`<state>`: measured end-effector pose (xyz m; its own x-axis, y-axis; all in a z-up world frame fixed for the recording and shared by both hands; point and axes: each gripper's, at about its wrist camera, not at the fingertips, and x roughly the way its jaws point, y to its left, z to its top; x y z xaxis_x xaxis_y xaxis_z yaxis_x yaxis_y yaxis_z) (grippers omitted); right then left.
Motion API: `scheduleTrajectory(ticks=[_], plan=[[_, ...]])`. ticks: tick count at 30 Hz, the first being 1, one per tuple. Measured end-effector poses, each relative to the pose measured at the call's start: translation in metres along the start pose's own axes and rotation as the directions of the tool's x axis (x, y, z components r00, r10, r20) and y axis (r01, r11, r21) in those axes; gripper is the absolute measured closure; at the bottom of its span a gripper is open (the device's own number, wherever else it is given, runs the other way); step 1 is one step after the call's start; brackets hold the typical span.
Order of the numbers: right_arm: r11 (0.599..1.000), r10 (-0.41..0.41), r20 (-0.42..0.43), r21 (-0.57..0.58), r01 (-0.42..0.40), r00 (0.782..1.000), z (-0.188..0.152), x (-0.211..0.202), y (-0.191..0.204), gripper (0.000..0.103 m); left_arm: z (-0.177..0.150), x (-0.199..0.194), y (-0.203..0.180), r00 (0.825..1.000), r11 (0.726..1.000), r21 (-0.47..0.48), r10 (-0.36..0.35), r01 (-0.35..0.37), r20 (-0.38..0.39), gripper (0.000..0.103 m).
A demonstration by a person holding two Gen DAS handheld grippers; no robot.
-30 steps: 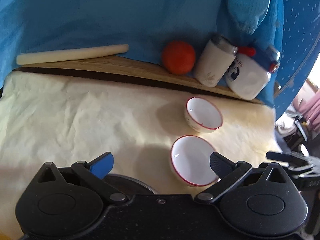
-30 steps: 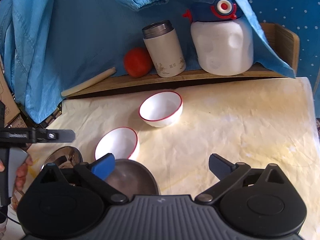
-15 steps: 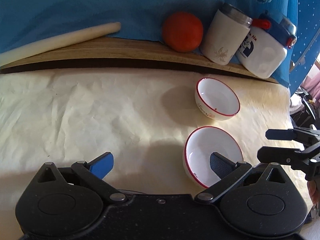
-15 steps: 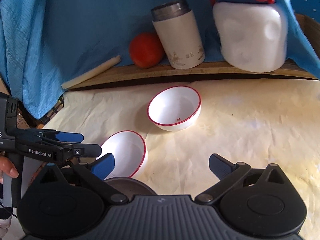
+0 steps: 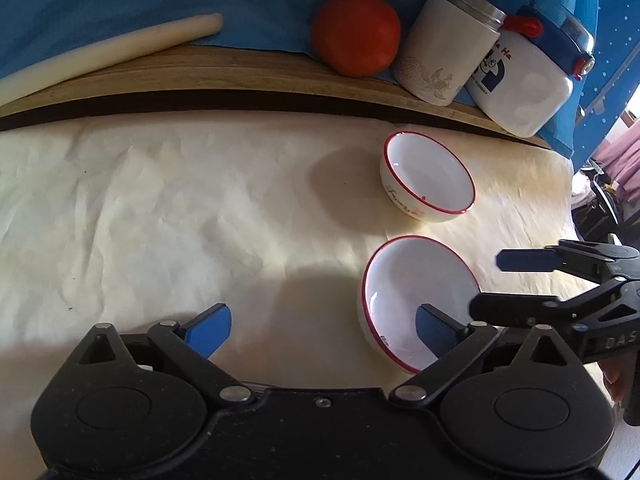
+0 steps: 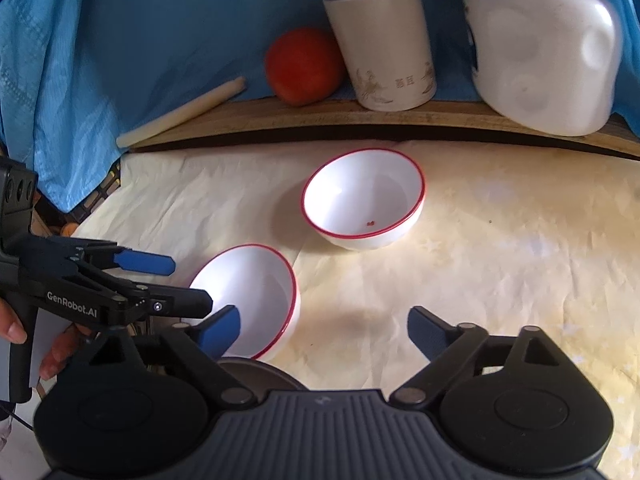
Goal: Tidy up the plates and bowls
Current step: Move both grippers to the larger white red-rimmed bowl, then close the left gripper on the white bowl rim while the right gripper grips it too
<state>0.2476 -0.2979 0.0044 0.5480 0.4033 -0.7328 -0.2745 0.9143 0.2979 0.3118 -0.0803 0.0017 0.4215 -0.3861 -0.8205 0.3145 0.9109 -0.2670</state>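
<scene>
Two white, red-rimmed bowls are sitting upright, mouths up, on the cream paper covering the table [image 5: 160,208]. The near bowl [image 5: 416,300] is lying just beside the far bowl [image 5: 430,178], a narrow gap between them; being round, neither shows a long axis.

The left gripper [image 5: 324,326] is pointing down at the paper with its jaws wide, having just been closing a little; nothing is pressed between them, though its right pad is hanging over the near bowl's [image 6: 250,296] hollow.

The right gripper [image 6: 322,330] is also standing wide, its jaws just narrowing slightly, empty, its left pad showing over the near bowl's rim.

Behind, on a wooden board [image 6: 400,118], a tomato [image 6: 304,66], a flask [image 6: 378,36] and a white jug [image 6: 544,48] are standing, with a pale stick [image 5: 108,54] lying along the board.
</scene>
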Motion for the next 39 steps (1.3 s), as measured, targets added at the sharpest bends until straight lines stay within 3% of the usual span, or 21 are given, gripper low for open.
scheduleTrajectory(ticks=[8, 13, 19, 23, 26, 33, 39], plan=[[1.000, 0.028, -0.021, -0.011, -0.028, 0.999, 0.004, 0.005, 0.005, 0.023, -0.001, 0.003, -0.003, 1.000, 0.999, 0.029, -0.016, 0.016, -0.013, 0.027], [0.999, 0.043, -0.036, 0.004, -0.043, 0.998, 0.005, 0.007, 0.003, 0.043, -0.001, 0.004, -0.006, 0.999, 0.999, 0.039, -0.035, 0.036, -0.024, 0.041], [0.995, 0.095, -0.057, 0.042, -0.093, 0.994, 0.006, 0.010, -0.003, 0.069, -0.003, 0.005, -0.010, 0.996, 0.997, 0.038, -0.072, 0.074, -0.045, 0.049], [0.989, 0.137, -0.067, 0.069, -0.133, 0.988, 0.007, 0.012, -0.004, 0.084, -0.002, 0.006, -0.009, 0.996, 0.996, 0.032, -0.083, 0.084, -0.046, 0.066], [0.990, 0.128, -0.064, 0.073, -0.123, 0.990, 0.009, 0.013, -0.002, 0.086, -0.002, 0.007, -0.010, 0.992, 0.993, 0.016, -0.115, 0.115, -0.047, 0.080], [0.991, 0.106, -0.043, 0.090, -0.101, 0.993, 0.008, 0.013, 0.001, 0.090, -0.004, 0.005, -0.008, 0.994, 0.993, -0.045, -0.108, 0.107, -0.019, 0.087], [0.994, 0.076, 0.018, 0.079, -0.077, 0.997, 0.013, 0.004, 0.008, 0.095, 0.001, -0.009, -0.005, 0.995, 0.992, -0.079, -0.091, 0.095, 0.051, 0.094]])
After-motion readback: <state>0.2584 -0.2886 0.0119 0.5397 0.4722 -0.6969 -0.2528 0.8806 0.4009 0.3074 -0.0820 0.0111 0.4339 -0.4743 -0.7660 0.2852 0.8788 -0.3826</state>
